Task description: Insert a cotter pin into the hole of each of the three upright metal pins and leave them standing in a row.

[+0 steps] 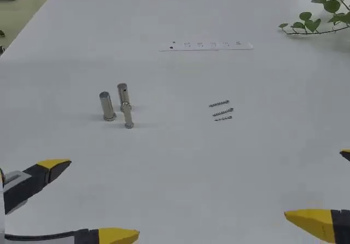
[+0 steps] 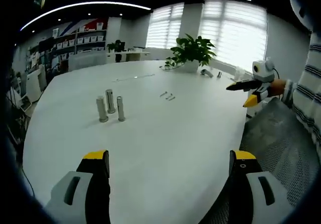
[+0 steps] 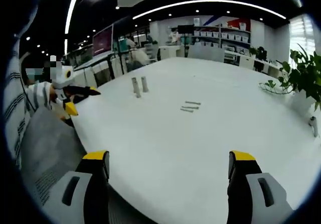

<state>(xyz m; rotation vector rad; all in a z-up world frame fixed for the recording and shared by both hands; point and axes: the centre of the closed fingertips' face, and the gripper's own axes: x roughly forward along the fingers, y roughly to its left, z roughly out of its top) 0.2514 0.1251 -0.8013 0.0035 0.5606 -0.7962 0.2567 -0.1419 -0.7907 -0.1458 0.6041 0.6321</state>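
Three silver metal pins (image 1: 121, 106) stand upright in a tight cluster on the white table (image 1: 180, 162), left of centre; they also appear as the pins (image 2: 110, 106) and pins (image 3: 139, 86). Three small cotter pins (image 1: 221, 111) lie side by side to their right, seen too as cotter pins (image 2: 167, 96) and cotter pins (image 3: 189, 106). My left gripper (image 1: 87, 200) hovers open at the near left, well short of the pins, nothing between its yellow-tipped jaws (image 2: 170, 163). My right gripper (image 1: 328, 186) is open at the near right, also holding nothing (image 3: 170, 163).
A white power strip (image 1: 206, 46) lies flat beyond the pins and cotter pins. A potted plant (image 1: 322, 14) reaches in at the far right corner. The table's near edge runs just under both grippers, with a person's striped sleeve (image 2: 308, 88) behind it.
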